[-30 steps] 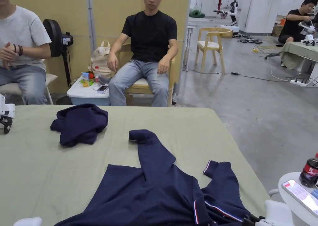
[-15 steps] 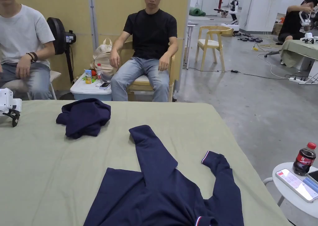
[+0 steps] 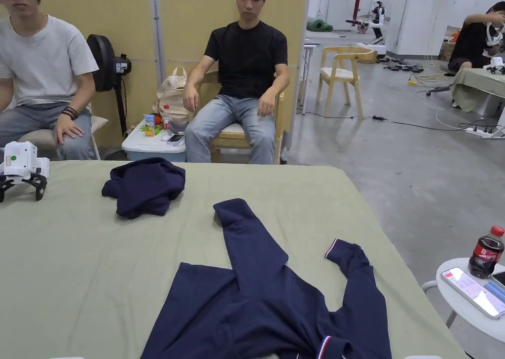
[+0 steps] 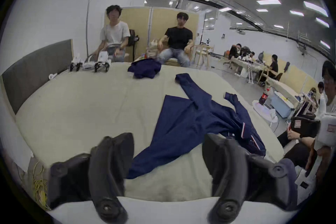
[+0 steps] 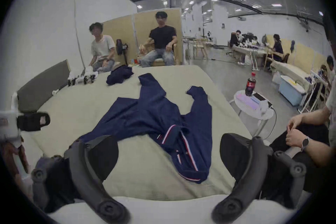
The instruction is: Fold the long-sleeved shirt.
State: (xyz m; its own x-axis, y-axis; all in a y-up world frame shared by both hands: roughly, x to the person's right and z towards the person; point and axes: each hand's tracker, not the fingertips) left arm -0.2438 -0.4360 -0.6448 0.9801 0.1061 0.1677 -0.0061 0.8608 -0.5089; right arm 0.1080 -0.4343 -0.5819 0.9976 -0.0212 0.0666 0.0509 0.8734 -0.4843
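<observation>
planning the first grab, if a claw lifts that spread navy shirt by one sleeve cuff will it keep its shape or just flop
The long-sleeved shirt would probably flop: it already lies creased and bunched near the striped collar. It looks like thin knit, so probably light. On the cloth-covered table it would likely drag rather than slide cleanly.

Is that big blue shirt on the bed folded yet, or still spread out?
Still spread out. The long-sleeved shirt lies open and rumpled on the bed, both sleeves sticking out, one draped across the body.

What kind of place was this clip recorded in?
Likely a large open lab or workshop: a green-sheeted work surface holding a navy long-sleeved shirt, bare grey concrete floor, and spare white grippers.
</observation>
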